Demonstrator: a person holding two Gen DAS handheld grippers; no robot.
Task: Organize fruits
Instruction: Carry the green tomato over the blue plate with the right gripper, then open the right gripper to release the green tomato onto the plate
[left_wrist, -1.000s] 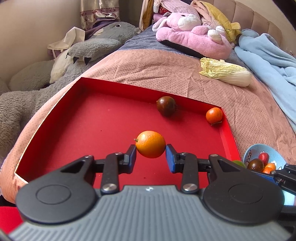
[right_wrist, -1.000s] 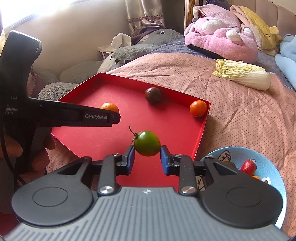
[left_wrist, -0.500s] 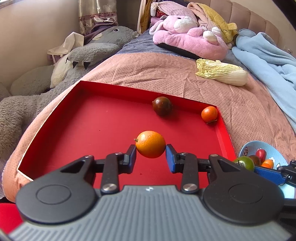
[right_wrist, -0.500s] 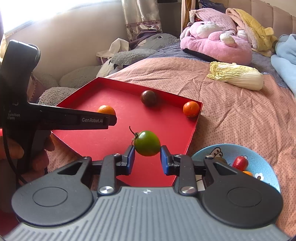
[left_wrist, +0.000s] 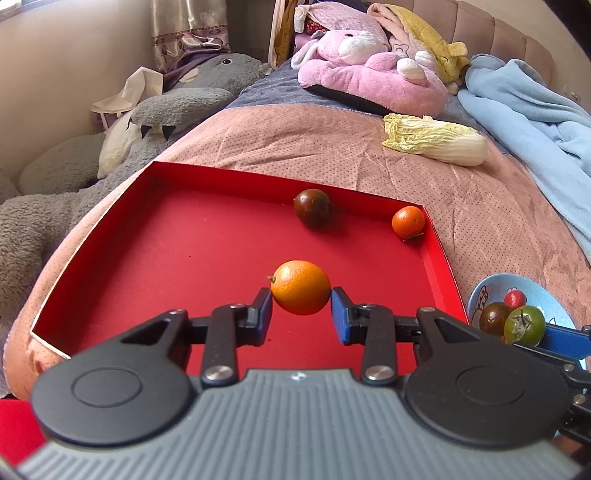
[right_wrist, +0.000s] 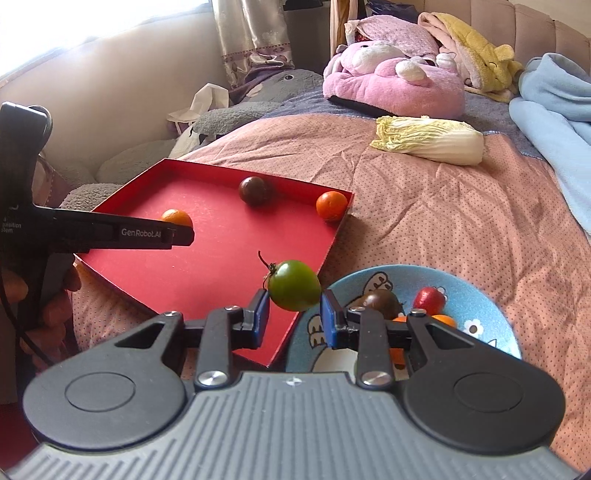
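The orange kumquat (left_wrist: 300, 287) sits pinched between the pads of the left gripper (left_wrist: 301, 308), held clear above the floor of the red tray (left_wrist: 155, 236). The right gripper (right_wrist: 294, 312) is clamped narrowly on a green tomato (right_wrist: 294, 285), stem toward ten o'clock, over the gap between the tray's near corner and the blue bowl (right_wrist: 491, 317). In the tray, a dark tomato (left_wrist: 312, 206) lies at twelve o'clock of the kumquat and a small orange fruit (left_wrist: 408, 221) in the corner at two o'clock. The bowl holds more fruit, probably a strawberry (right_wrist: 428, 299) among them. Both fruits are round and smooth: a slackened pinch could drop them, and the tomato might miss the tray and roll across the quilt (right_wrist: 424, 206).
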